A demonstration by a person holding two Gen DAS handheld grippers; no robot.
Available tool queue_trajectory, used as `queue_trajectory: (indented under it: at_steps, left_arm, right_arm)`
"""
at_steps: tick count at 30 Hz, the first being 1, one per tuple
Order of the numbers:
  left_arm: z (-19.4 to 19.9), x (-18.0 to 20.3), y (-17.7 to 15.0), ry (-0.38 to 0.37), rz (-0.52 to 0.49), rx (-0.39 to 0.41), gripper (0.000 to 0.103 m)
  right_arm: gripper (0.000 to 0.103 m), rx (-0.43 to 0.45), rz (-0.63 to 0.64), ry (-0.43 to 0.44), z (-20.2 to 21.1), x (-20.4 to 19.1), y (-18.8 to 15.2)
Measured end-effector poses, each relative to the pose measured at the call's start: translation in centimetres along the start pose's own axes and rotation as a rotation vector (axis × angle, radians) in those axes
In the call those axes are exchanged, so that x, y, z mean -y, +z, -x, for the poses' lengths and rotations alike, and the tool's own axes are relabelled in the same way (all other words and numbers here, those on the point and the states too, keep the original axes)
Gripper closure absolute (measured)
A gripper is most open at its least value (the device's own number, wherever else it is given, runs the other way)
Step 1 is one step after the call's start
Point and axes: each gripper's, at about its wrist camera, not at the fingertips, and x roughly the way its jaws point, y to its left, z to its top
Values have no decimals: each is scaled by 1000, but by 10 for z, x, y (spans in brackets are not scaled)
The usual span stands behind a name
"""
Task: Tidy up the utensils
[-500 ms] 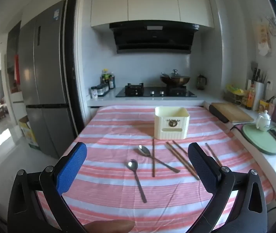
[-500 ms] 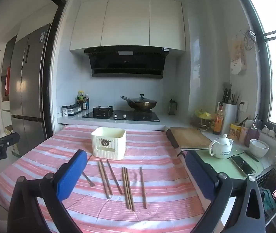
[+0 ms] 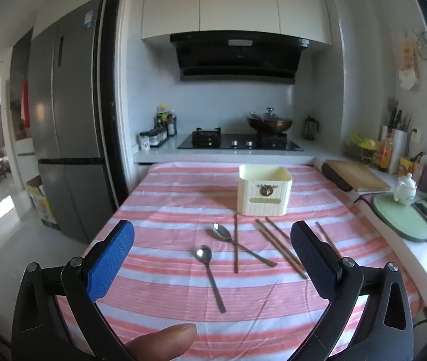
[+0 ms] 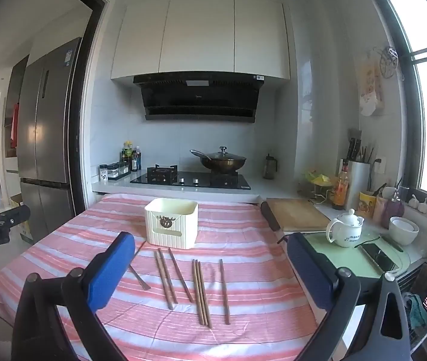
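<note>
Hovering with both claws, left [image 3: 210, 266] and right [image 4: 210, 273], spread and empty, I should pinch the near spoon [image 3: 208, 273] mid-handle, then tip it into the box [image 3: 264, 190].

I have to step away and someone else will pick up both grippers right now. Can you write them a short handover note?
Left gripper: open, holding nothing, above the near part of the table.
Right gripper: open, holding nothing, aimed at the chopsticks.
Cream holder box stands upright on the striped tablecloth; its inside is not visible.
Two spoons lie in front of the box, one crossed by a single chopstick.
The other chopsticks lie loose to the right of the spoons.
Done: nothing visibly sorted.
Left: probably every spoon and chopstick goes into the box.
</note>
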Motion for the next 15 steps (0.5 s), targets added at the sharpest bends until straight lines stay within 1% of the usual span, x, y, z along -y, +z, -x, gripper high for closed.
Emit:
queue_trajectory:
  at_steps: [7,15]
  left_arm:
    - [4,2,1,2,-2,13,0]
    - [1,0,-2,-2,2,8,0]
  right_arm:
    - [0,12,1,-4,3,-1,3]
    - [0,21,1,-4,4,-1,4]
